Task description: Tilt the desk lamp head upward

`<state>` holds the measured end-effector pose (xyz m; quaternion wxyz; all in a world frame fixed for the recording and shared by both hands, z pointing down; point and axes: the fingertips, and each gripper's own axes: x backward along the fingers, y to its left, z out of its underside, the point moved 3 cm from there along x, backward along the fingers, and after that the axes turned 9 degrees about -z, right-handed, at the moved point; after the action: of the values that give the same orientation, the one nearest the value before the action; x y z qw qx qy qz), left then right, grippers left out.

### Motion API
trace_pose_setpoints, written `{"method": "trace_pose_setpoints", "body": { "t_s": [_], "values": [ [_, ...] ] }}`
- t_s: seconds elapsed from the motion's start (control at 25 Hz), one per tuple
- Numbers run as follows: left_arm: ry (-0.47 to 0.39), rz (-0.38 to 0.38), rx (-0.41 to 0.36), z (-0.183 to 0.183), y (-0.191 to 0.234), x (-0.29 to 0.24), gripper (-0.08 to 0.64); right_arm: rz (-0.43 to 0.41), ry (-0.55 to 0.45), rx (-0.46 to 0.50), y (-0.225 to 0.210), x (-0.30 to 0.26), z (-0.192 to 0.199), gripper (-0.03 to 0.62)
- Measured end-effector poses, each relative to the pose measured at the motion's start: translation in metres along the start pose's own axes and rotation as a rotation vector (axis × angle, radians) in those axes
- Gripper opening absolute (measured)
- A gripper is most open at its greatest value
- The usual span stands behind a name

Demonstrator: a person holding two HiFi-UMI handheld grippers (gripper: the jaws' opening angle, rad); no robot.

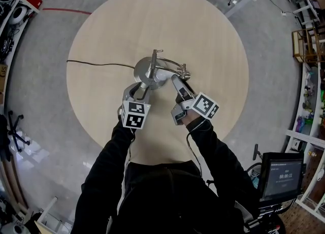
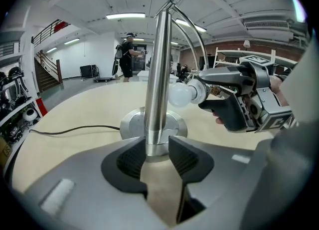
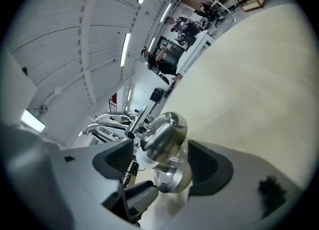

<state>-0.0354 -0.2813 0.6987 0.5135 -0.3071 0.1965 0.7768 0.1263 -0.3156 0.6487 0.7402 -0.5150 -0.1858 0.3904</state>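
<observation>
Our left tongs [image 2: 158,148] sit either side of the lamp's chrome post [image 2: 158,74], pads just beside it, right above its round base [image 2: 130,124].

A black long-sleeved top [image 1: 152,192] fills the bottom of the frame, with pale lines down its left side. The left tongs [image 1: 143,88] and right tongs [image 1: 176,79] are grey, with dark ribbed pads [image 2: 130,161] and white cubes [image 1: 135,114] bearing black square markers.

Head cam overhead, facing down; L/R claw cams close, sharing lamp [image 1: 152,73].
</observation>
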Motion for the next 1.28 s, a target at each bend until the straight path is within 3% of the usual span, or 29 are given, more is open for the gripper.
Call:
{"method": "trace_pose_setpoints", "body": {
  "t_s": [0.72, 1.28],
  "values": [
    [0.029, -0.006, -0.024, 0.008, -0.004, -0.007, 0.150, 0.061, 0.003, 0.064, 0.000, 0.005, -0.008, 0.291],
    [0.030, -0.008, -0.035, 0.012, -0.001, -0.022, 0.152, 0.146, -0.032, 0.229, 0.004, 0.017, -0.035, 0.286]
  ]
}}
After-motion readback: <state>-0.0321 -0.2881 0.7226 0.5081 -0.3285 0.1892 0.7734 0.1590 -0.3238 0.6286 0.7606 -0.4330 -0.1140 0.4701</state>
